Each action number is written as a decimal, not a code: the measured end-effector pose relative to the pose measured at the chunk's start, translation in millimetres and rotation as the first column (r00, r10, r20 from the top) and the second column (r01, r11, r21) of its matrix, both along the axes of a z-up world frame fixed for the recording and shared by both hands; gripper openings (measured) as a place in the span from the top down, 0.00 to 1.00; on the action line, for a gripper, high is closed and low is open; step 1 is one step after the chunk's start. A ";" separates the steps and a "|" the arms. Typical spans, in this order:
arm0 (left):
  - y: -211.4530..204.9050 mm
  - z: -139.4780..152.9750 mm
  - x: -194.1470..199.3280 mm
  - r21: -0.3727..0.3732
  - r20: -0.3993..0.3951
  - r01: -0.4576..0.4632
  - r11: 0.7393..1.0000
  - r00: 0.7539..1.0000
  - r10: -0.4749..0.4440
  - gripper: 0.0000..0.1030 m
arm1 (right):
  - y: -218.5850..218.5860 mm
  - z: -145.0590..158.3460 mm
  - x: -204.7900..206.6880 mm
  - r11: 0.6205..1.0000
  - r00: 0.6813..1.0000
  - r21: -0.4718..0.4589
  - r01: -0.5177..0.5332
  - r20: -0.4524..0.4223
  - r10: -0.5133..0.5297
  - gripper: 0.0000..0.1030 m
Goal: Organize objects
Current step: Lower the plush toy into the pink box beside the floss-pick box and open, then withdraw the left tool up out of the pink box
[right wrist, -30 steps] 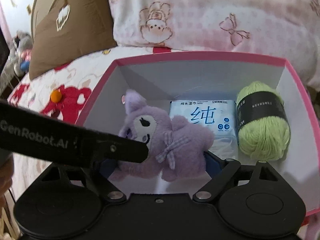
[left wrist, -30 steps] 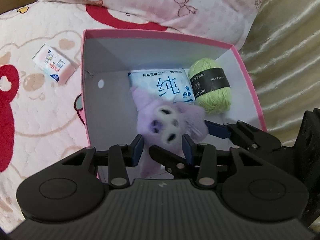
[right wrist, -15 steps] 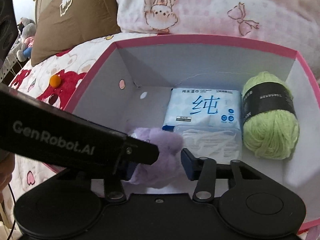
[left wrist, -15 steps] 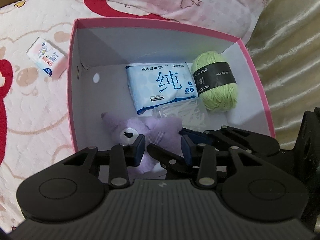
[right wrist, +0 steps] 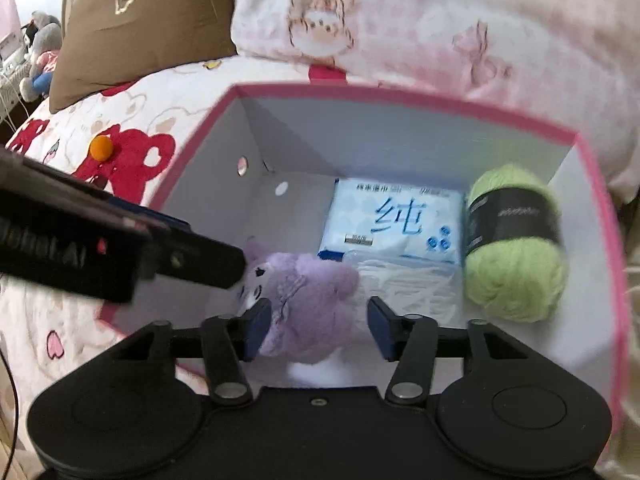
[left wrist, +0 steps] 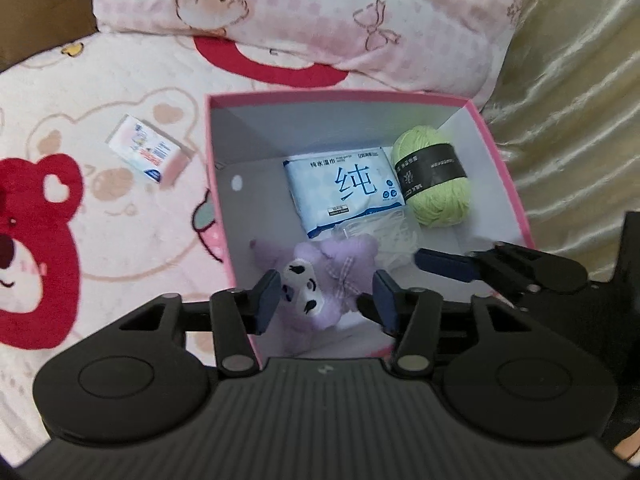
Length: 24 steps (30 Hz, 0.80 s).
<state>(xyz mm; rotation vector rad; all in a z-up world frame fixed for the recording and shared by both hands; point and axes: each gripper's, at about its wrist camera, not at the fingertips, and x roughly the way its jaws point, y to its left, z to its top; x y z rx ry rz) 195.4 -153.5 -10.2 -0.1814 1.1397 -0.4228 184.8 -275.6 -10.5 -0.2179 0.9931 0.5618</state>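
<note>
A purple plush toy (left wrist: 332,264) lies on the white floor of the pink box (left wrist: 340,98), at the near left. My left gripper (left wrist: 326,300) hovers just above it, jaws opening, the pads apart from the plush on both sides. In the right wrist view the plush (right wrist: 308,292) sits between the fingers of my right gripper (right wrist: 318,328), whose jaws are also opening and not pressing it. The left gripper's black finger (right wrist: 192,252) reaches in from the left. A blue wet-wipes pack (left wrist: 344,192), a green yarn ball (left wrist: 436,184) and a clear bag of white items (left wrist: 392,236) fill the far side.
The box stands on a bear-print bedspread (left wrist: 100,240). A small white packet (left wrist: 148,154) lies left of the box, an orange ball (right wrist: 101,148) farther left. A pink pillow (left wrist: 320,20) and a brown cushion (right wrist: 140,20) lie behind. Gold fabric (left wrist: 580,100) runs along the right.
The plush went from hanging in the left gripper's grip down to the box floor. Both grippers' jaws have since spread and both have pulled back upward a little.
</note>
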 end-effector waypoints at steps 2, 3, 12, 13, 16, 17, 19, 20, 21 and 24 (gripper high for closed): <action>3.1 10.6 -7.2 0.018 0.016 0.006 1.000 1.000 -0.006 0.46 | -3.1 13.5 -8.4 1.000 1.000 0.015 0.014 0.008 -0.014 0.37; 4.0 14.8 -10.5 0.023 0.020 0.012 1.000 1.000 -0.013 0.45 | -4.0 19.3 -12.7 1.000 1.000 0.019 0.017 0.013 -0.017 0.37; 14.3 46.8 -45.5 0.025 0.025 0.051 0.998 0.998 -0.051 0.38 | -1.4 57.1 -45.2 0.999 0.999 0.005 0.035 0.035 -0.035 0.35; 16.4 49.4 -48.9 0.018 0.024 0.053 0.998 0.998 -0.053 0.38 | -1.8 61.5 -49.3 0.999 0.998 0.006 0.045 0.034 -0.045 0.35; 23.1 56.4 -58.7 0.004 0.031 0.068 0.998 0.997 -0.068 0.38 | 0.9 70.8 -60.0 0.998 0.998 -0.014 0.058 0.030 -0.057 0.35; 26.1 58.5 -61.6 0.004 0.030 0.063 0.998 0.998 -0.064 0.38 | 2.3 73.3 -63.7 0.998 0.998 -0.023 0.055 0.043 -0.054 0.35; 33.5 62.9 -67.0 0.001 0.026 0.045 0.999 0.999 -0.045 0.38 | 6.0 79.8 -71.5 0.998 0.997 -0.031 0.049 0.057 -0.047 0.35; 37.0 65.1 -69.6 0.005 0.029 0.038 0.999 0.999 -0.039 0.38 | 7.1 82.5 -74.3 0.998 0.997 -0.029 0.047 0.055 -0.045 0.34; 40.0 66.9 -72.1 0.011 0.032 0.032 0.999 0.999 -0.032 0.38 | 7.9 85.2 -77.1 0.999 0.998 -0.027 0.047 0.052 -0.046 0.34; 48.2 67.6 -79.1 0.010 0.017 0.044 0.999 0.999 -0.044 0.37 | 12.2 92.3 -83.9 0.999 0.998 -0.016 0.047 0.039 -0.046 0.25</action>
